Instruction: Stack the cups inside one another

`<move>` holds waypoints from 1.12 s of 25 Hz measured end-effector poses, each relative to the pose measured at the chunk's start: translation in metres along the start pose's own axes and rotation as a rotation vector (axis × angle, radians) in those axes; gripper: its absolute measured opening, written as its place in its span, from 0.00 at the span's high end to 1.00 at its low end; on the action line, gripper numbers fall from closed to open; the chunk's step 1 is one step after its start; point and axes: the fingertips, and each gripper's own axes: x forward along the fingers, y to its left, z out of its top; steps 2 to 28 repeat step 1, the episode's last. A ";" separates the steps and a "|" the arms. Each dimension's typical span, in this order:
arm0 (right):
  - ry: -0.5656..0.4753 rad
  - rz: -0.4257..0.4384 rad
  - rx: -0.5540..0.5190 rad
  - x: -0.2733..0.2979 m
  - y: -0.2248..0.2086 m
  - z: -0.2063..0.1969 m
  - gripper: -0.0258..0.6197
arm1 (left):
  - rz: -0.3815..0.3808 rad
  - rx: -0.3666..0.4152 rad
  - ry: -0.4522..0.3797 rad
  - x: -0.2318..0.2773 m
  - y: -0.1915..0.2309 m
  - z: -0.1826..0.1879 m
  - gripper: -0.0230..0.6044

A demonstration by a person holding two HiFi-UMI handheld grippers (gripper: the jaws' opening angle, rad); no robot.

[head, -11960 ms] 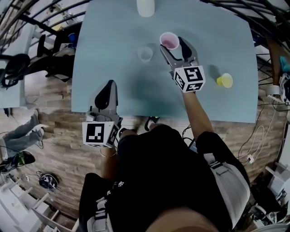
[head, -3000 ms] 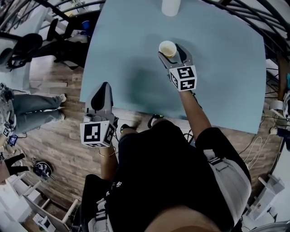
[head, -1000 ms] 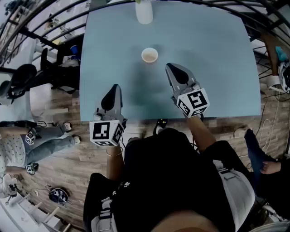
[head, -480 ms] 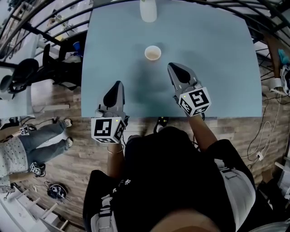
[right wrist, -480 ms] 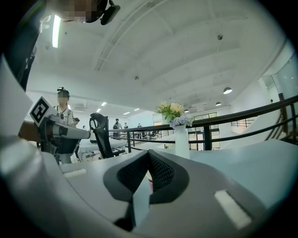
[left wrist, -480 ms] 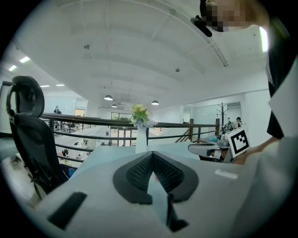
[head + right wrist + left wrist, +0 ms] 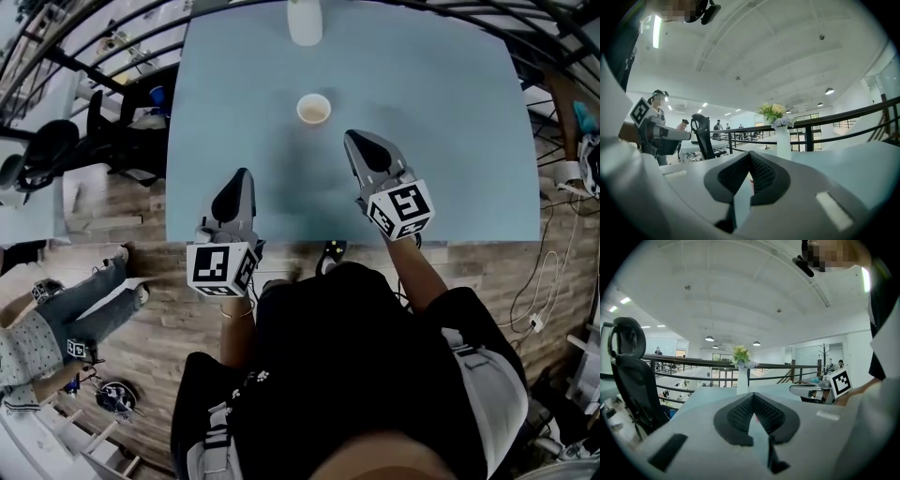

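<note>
The person is wearing a black top point(image 7: 337, 375) and, below it, a light-grey garment point(image 7: 483, 375) crossed by dark straps. The left gripper point(image 7: 236, 187) and the right gripper point(image 7: 361, 145) are showing smooth grey housings tapering to black ribbed pads point(image 7: 738, 413). Each is carrying a white cube printed with black square markers: the left cube point(image 7: 222, 268) and the right cube point(image 7: 401, 208).

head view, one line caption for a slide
Both shut and empty, left gripper and right gripper hover over the table, stacked cups beyond them, vase at the far edge.
</note>
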 end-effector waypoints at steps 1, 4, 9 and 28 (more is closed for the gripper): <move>0.002 0.000 0.001 -0.001 0.000 -0.001 0.95 | 0.000 -0.001 0.002 -0.001 0.000 -0.001 0.98; 0.002 0.000 0.001 -0.001 0.000 -0.001 0.95 | 0.000 -0.001 0.002 -0.001 0.000 -0.001 0.98; 0.002 0.000 0.001 -0.001 0.000 -0.001 0.95 | 0.000 -0.001 0.002 -0.001 0.000 -0.001 0.98; 0.002 0.000 0.001 -0.001 0.000 -0.001 0.95 | 0.000 -0.001 0.002 -0.001 0.000 -0.001 0.98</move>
